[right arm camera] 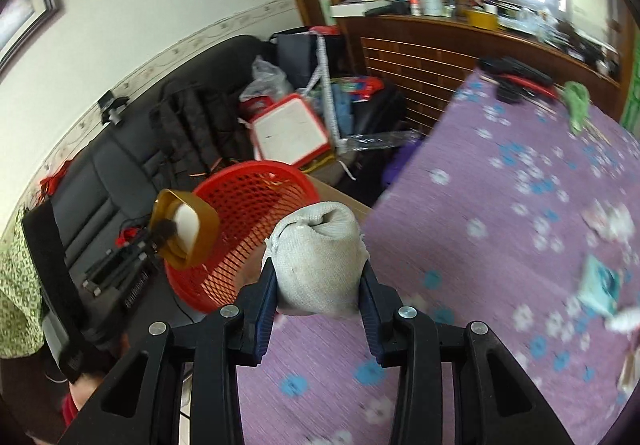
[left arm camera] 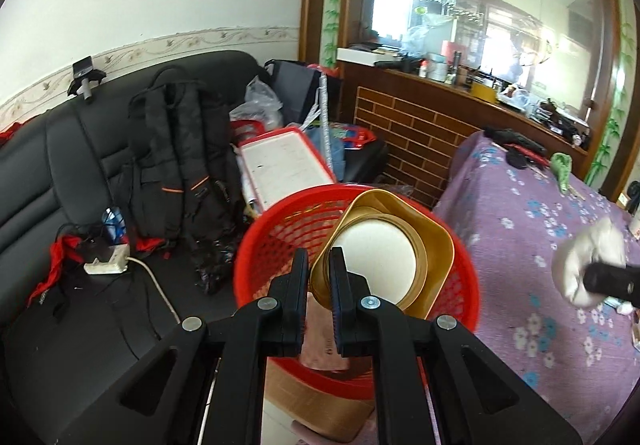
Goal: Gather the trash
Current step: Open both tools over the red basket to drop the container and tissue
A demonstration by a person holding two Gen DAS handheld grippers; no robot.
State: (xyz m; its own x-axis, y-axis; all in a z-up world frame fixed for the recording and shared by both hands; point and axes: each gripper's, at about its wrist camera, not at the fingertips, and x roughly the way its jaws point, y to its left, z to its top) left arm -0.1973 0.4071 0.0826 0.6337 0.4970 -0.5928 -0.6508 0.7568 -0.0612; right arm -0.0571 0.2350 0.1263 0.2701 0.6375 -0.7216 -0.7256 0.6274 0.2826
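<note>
My left gripper (left arm camera: 320, 257) is shut on the rim of a gold square paper bowl (left arm camera: 392, 245) with a white inside, tilted over the red mesh basket (left arm camera: 272, 229). In the right wrist view that bowl (right arm camera: 188, 229) hangs at the near left rim of the basket (right arm camera: 256, 197), with the left gripper (right arm camera: 160, 233) beneath it. My right gripper (right arm camera: 319, 267) is shut on a grey-white cloth wad (right arm camera: 320, 241), held above the table edge just right of the basket. The wad (left arm camera: 588, 257) also shows at the right of the left wrist view.
The basket stands on a cardboard box (left arm camera: 320, 405) between a black sofa (left arm camera: 60, 185) and a table under a purple flowered cloth (right arm camera: 480, 245). A backpack (left arm camera: 176, 165) and a red-framed white board (left arm camera: 288, 165) lie on the sofa. A teal packet (right arm camera: 600, 285) lies on the table.
</note>
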